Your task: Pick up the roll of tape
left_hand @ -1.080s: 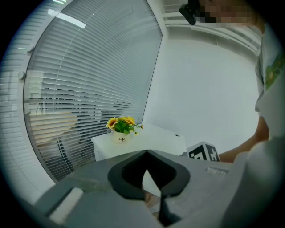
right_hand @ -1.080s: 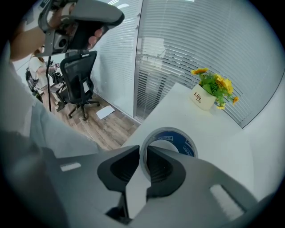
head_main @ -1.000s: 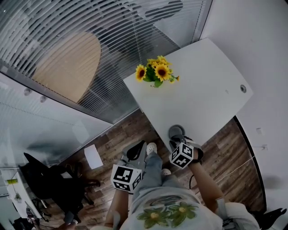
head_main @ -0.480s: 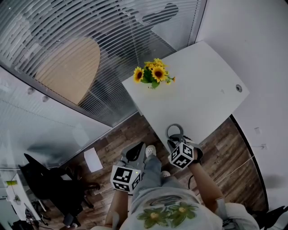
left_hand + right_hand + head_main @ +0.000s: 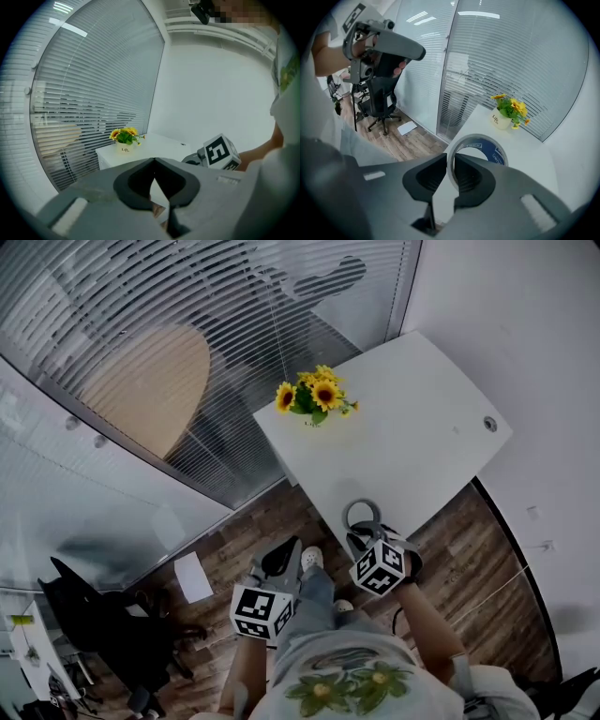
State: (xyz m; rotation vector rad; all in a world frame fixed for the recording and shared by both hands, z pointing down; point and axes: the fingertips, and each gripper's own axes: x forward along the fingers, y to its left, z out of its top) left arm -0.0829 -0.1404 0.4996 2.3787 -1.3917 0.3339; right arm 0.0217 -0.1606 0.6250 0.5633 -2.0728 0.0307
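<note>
the right tongs [image 5: 451, 164] are pinched narrow on the wall of the grey roll of tape [image 5: 498, 157], which has a blue inner face. one jaw sits inside the ring and the other outside, and most of the ring stands out beyond the tips. in the head view the roll [image 5: 350, 512] shows at lower centre of the frame, over the near edge of the white table [image 5: 422, 418] and just above the right tongs [image 5: 367, 538]. i cannot tell whether its far side touches the table top.

the left tongs [image 5: 153, 161] are closed tip to tip with nothing between them. in the head view they hang at lower centre-left [image 5: 284, 557], off the table and above the brown wooden floor [image 5: 234, 540].

this looks like the lift itself: the grip is made and the roll has only to come clear. the next move calls for a steady squeeze, since the hold is on a thin wall and the ring could swing or slip if tilted. a straight raise suits best. the yellow sunflowers in a white pot [image 5: 317, 395] stand well apart at the table's upper end, so nothing is in the way.
</note>
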